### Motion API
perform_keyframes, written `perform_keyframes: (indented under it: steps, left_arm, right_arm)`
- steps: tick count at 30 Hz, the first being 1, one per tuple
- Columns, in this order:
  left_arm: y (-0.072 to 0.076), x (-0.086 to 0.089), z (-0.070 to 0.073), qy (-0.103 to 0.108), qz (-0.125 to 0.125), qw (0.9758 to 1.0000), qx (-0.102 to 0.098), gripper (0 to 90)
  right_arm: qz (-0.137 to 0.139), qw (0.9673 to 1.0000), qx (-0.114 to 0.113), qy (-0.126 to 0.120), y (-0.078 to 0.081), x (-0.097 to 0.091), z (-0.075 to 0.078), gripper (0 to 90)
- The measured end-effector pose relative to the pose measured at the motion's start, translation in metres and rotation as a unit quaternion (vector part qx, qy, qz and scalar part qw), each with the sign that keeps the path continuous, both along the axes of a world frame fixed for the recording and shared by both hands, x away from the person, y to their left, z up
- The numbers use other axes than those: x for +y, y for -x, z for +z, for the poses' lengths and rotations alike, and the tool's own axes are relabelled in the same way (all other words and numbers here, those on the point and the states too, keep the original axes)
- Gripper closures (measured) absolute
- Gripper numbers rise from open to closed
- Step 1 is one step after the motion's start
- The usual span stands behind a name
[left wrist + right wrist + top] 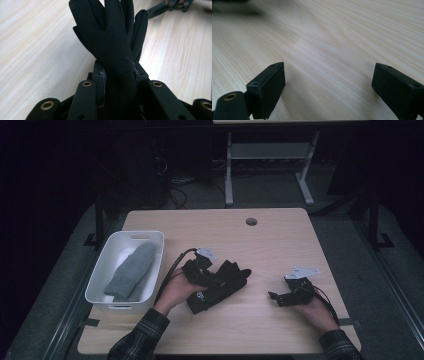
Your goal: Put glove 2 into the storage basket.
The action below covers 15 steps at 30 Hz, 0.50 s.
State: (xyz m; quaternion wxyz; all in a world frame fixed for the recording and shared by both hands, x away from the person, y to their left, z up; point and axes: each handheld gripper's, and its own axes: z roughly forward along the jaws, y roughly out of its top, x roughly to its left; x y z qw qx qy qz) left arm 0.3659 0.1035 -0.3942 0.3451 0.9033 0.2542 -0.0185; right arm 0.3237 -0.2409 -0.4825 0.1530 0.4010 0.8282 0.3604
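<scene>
The black glove (110, 37) I'm working with is a soft knit one, its fingers fanned out ahead of me in the left gripper view, the cloth matte and finely woven with a loose thread near the wrist. In the high view the black glove (220, 282) sits about mid-table, a little left of centre, bunched under and around my left gripper (212, 279), with its cuff end trailing toward my side of the table (280, 240). I have the left gripper (117, 72) clamped on the glove just below where the fingers split: the pads press in from both sides on the narrow part of the cloth, so the jaws stand part-way closed, held apart by the fabric. The fingers of the glove reach out past the jaw tips over the pale wood. My right gripper (274, 296) rests well apart at the right side of the table, pointing in toward the glove; in its own view the right gripper (328, 85) has its jaws spread wide with bare tabletop between them. At the left edge stands a white bin (100, 275), and a grey glove (131, 270) lies lengthwise inside it.
</scene>
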Motion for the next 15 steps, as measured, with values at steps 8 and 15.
perform_keyframes:
  steps: [8, 15]
  left_arm:
    - [-0.003, 0.017, 0.024, -0.001, 0.024, 0.9997, -0.006, 70.5]
    - [-0.007, 0.03, 0.039, 0.0, 0.04, 0.9992, -0.007, 70.4]
  right_arm:
    - [0.001, 1.0, -0.002, 0.001, 0.0, 0.0, 0.0, 11.3]
    - [0.0, 1.0, -0.001, 0.001, 0.0, 0.0, 0.0, 11.3]
